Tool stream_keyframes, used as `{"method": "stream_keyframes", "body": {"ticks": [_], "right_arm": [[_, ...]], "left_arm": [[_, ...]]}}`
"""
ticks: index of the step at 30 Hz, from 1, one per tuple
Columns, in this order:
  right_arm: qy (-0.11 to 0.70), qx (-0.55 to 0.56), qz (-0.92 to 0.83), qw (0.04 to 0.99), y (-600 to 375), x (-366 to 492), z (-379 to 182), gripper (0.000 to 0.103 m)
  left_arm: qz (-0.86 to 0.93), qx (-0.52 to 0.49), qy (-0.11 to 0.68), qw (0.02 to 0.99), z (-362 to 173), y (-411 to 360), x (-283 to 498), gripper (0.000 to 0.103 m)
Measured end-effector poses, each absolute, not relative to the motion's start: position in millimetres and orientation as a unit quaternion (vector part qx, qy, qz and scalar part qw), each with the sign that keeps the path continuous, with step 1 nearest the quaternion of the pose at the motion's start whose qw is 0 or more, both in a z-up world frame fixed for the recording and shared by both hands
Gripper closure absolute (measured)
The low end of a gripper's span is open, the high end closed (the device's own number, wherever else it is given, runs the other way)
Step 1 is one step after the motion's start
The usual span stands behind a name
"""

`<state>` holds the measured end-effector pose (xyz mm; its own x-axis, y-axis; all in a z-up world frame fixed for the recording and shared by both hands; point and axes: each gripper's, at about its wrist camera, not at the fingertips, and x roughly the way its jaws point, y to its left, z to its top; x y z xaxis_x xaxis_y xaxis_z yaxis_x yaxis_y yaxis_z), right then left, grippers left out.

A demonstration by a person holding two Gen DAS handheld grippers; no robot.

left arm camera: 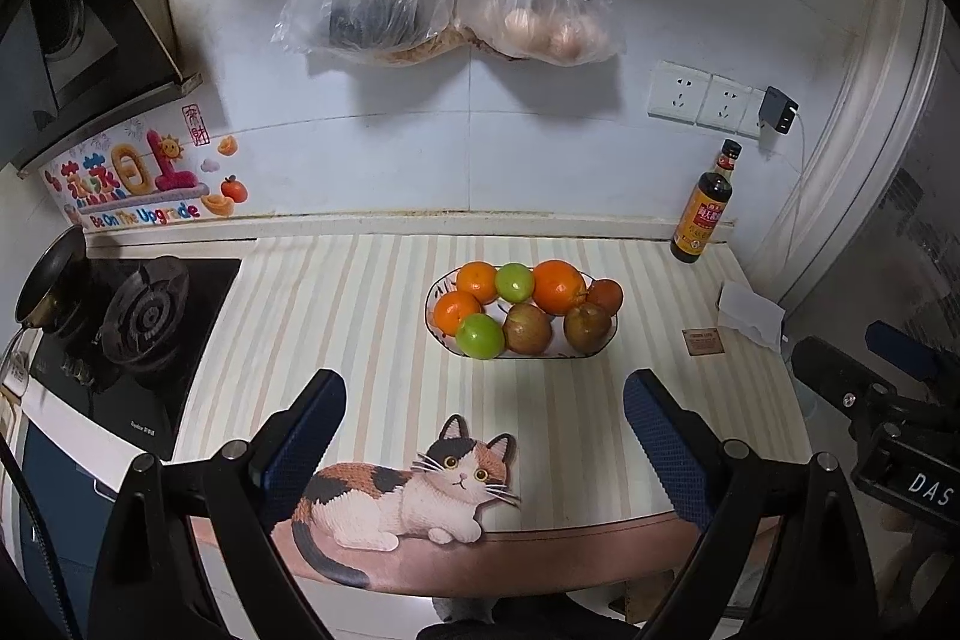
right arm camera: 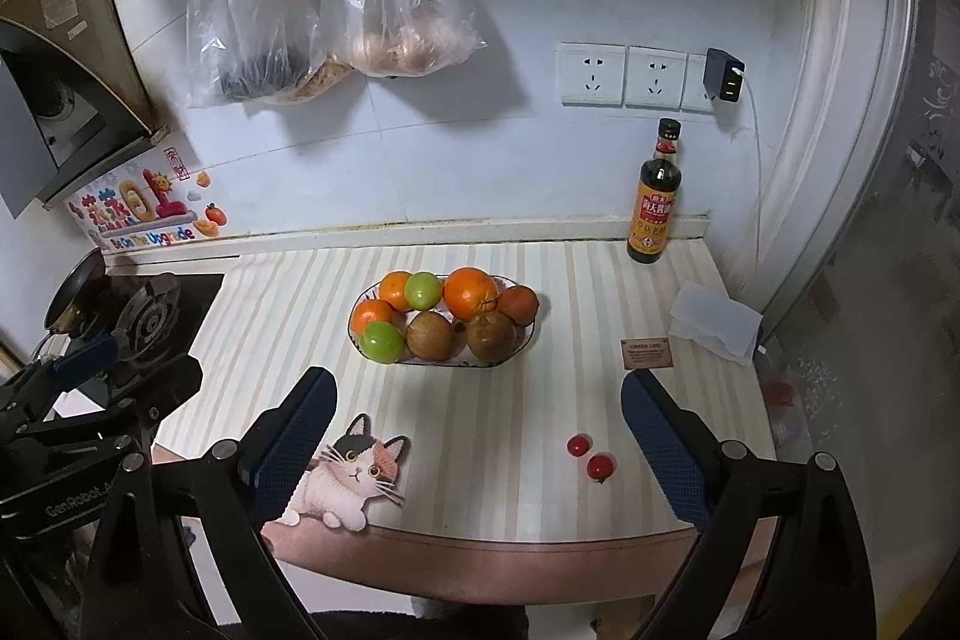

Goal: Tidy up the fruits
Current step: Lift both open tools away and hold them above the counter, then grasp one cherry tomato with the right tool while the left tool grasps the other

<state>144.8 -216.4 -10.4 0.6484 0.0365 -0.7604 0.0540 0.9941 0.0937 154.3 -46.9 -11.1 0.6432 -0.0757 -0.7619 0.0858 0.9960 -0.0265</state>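
- Right wrist view has the right gripper (right arm camera: 477, 436) hanging above the near edge of the striped counter mat (right arm camera: 576, 280), jaws spread wide, nothing in them.
- Two small red cherry tomatoes (right arm camera: 591, 456) sit loose on the mat, between the jaws and closer to the right finger (right arm camera: 663, 451).
- Straight ahead of the jaws, well apart: the oval patterned plate (right arm camera: 521, 340), already loaded with oranges, two green round fruits and brownish ones.
- Left gripper (left arm camera: 483, 445) is the same deal, jaws wide and empty, with the plate (left arm camera: 433, 293) ahead and the printed calico cat (left arm camera: 414, 484) between its fingers.
- My guess: mostly done, only those tomatoes are left to go on the plate.
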Motion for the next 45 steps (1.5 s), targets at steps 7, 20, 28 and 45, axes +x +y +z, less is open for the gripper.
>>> {"method": "stream_keyframes", "body": {"ticks": [7,20,28,45], "right_arm": [[0.43,0.092,-0.005,0.898,-240,154,-31,0.005],[0.562,0.204,-0.05,0.8,-358,191,-225,0.041],[0.607,0.244,-0.041,0.755,-382,202,-327,0.047],[0.602,0.206,-0.03,0.771,-387,216,-344,0.069]], "left_arm": [[-0.041,0.017,0.424,0.905,-26,-57,167,0.0],[-0.061,0.115,0.531,0.837,-150,-146,245,0.0],[-0.082,0.164,0.608,0.773,-237,-198,272,0.0],[-0.154,0.157,0.66,0.718,-291,-277,296,0.0]]}}
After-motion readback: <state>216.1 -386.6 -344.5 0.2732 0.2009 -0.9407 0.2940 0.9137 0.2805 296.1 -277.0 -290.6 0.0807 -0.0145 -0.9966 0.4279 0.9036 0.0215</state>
